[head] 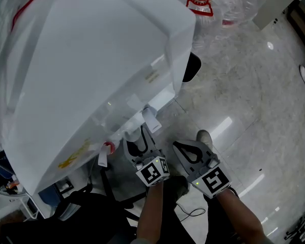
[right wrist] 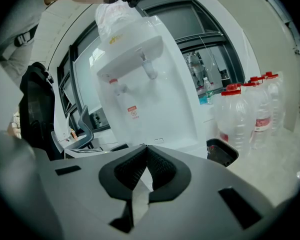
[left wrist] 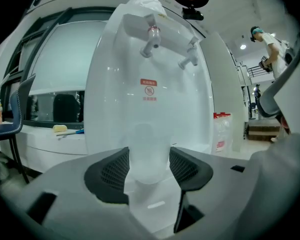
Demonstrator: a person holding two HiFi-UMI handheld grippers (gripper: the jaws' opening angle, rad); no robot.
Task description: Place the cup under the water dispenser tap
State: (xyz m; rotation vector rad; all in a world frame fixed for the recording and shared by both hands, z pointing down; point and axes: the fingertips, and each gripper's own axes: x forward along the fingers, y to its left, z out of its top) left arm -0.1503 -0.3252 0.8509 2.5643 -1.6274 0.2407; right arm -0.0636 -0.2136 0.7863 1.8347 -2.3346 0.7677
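A white water dispenser (head: 91,60) stands in front of me, and its front face (left wrist: 149,84) fills the left gripper view. Two taps hang high on that face, one with a red mark (left wrist: 151,40) and a plain one (left wrist: 190,58). My left gripper (left wrist: 149,166) is shut on a translucent white cup (left wrist: 149,151), held upright between its pads, below the taps and in front of the recess. In the head view the left gripper (head: 141,145) sits just under the taps (head: 151,117). To its right, my right gripper (head: 190,154) is shut with its pads (right wrist: 160,169) touching and nothing held.
Several large water bottles with red caps (right wrist: 250,109) stand on the floor to the dispenser's right, by a black bin (right wrist: 221,151). An office chair (left wrist: 17,119) and a desk are at left. A person (left wrist: 270,44) stands far off. A cable (head: 193,212) lies on the glossy floor.
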